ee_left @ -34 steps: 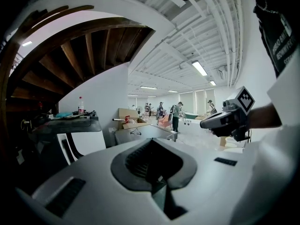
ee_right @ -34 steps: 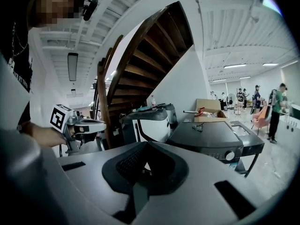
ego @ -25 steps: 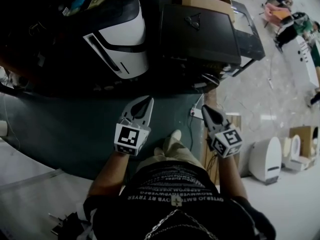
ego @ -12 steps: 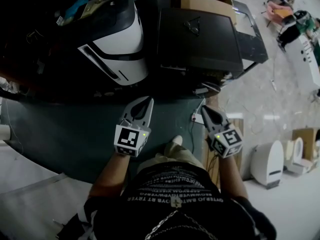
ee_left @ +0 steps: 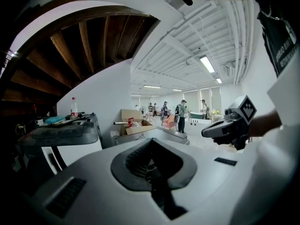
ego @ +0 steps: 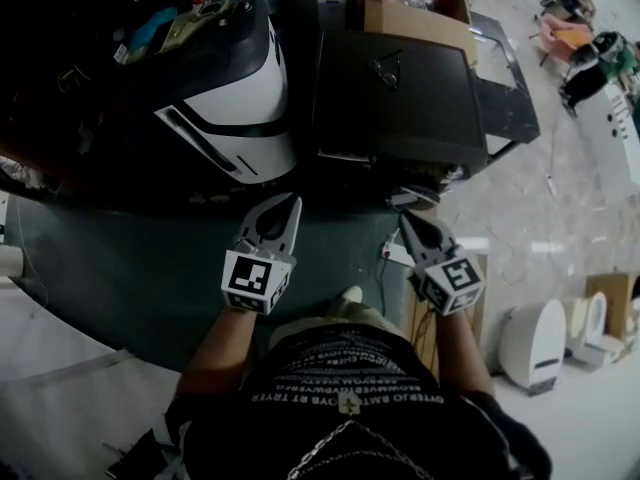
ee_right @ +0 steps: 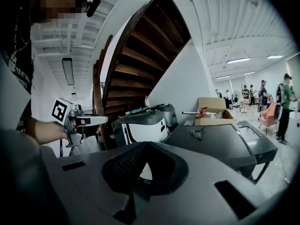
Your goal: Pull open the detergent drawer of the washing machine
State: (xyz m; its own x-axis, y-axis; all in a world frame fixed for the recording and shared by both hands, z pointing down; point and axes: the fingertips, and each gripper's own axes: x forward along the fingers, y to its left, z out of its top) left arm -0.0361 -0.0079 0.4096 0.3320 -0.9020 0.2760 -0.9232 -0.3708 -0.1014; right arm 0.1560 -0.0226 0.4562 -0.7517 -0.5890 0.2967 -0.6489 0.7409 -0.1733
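Your left tool (ego: 290, 204) and right tool (ego: 407, 220) have edged toward the dark machine (ego: 395, 88), both closed on nothing. You haven't reached its drawer, so the whole pull is left.

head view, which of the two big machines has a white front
The left machine: its front is white with dark stripes, and clutter lies on its top. The right machine is dark all over.

Open floor (ego: 150, 268) fronts the white machine (ego: 245, 108) and dark machine (ego: 400, 88).
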